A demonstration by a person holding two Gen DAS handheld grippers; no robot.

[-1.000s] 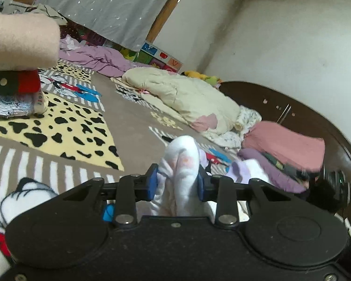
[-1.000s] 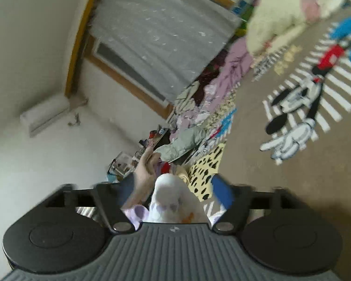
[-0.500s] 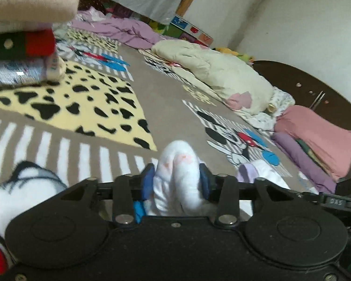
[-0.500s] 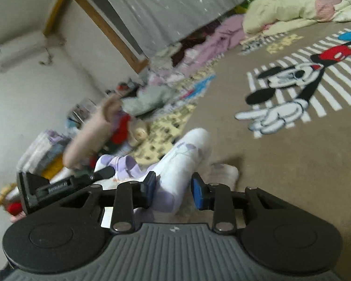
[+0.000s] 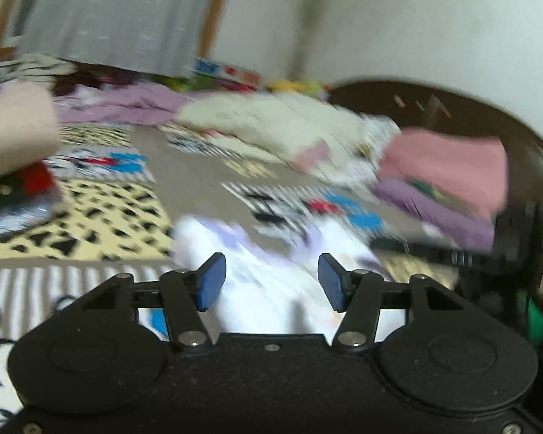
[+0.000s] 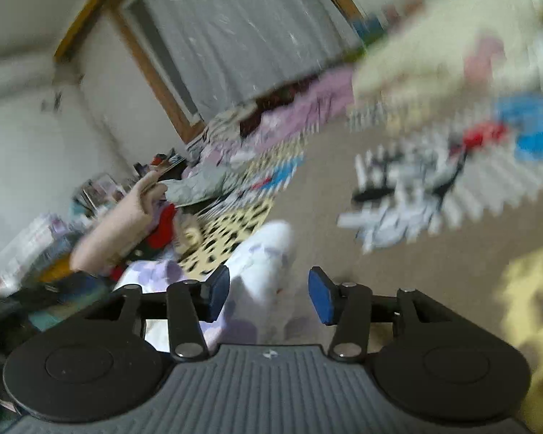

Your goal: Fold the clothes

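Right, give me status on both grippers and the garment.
Left gripper and right gripper both opening, pads clear of cloth. White garment with lilac print lies between the jaws on the patterned bedspread. Nothing in the way.

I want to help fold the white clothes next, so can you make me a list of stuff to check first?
1. Left gripper let go of the white garment: ok, jaws opening, pads clear of the cloth between them.
2. Right gripper let go: ok, jaws opening, cloth between them but not pinched.
3. Garment lying flat on the bedspread: not ok, it looks bunched.
4. Folded stack out of the way: ok, off to the side.
5. Clear view: not ok, both pictures are blurred.
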